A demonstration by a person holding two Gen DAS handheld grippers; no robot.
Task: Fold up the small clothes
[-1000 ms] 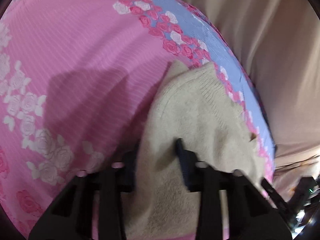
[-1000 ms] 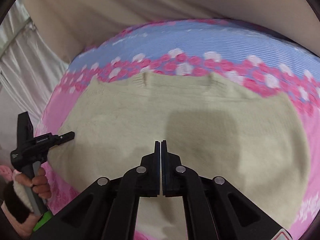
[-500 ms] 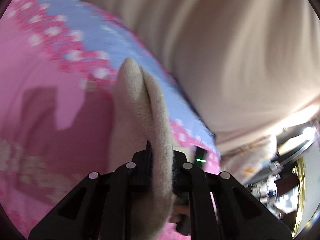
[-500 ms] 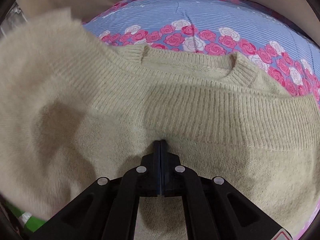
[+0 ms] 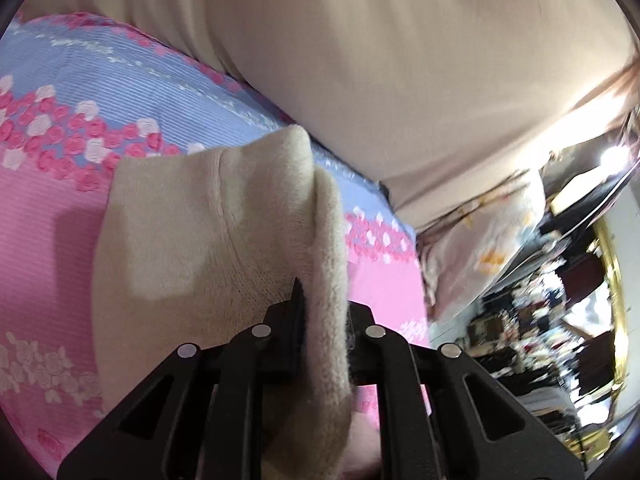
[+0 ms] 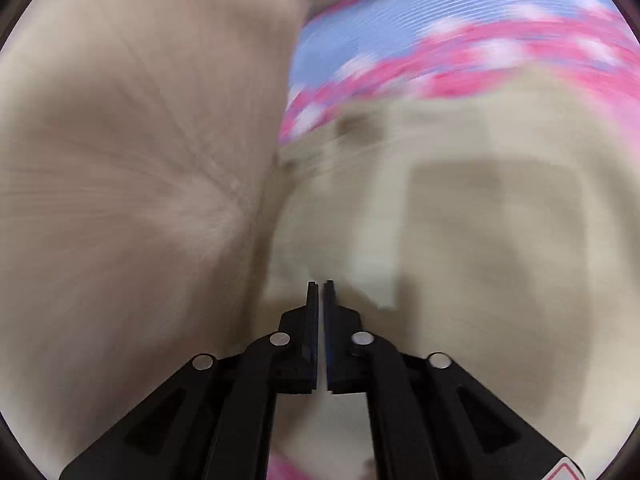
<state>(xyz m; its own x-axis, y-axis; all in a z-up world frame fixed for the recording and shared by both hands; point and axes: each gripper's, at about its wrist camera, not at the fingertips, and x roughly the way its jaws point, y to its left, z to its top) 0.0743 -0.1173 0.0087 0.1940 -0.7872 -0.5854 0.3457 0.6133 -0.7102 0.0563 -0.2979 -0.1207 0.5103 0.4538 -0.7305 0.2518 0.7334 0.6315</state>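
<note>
A cream knitted sweater [image 5: 192,248] lies on a pink and blue flowered bedsheet [image 5: 48,208]. My left gripper [image 5: 324,304] is shut on a folded edge of the sweater and holds it lifted above the rest of the garment. In the right wrist view the sweater [image 6: 480,240] fills the right half, blurred, and a lifted part of it [image 6: 132,184] fills the left half. My right gripper [image 6: 319,288] is shut with nothing between its fingers, just above the sweater's body.
A beige curtain or cloth [image 5: 380,60] hangs behind the bed. A flowered pillow or bundle [image 5: 480,240] and cluttered shelves [image 5: 540,340] are at the right, past the bed's edge. The blue band of the sheet [image 6: 440,28] runs along the far side.
My left gripper closed on the sweater's edge, lifted it and swung it over toward the right. The right gripper stayed shut over the sweater's body; its view is now blurred by motion.
</note>
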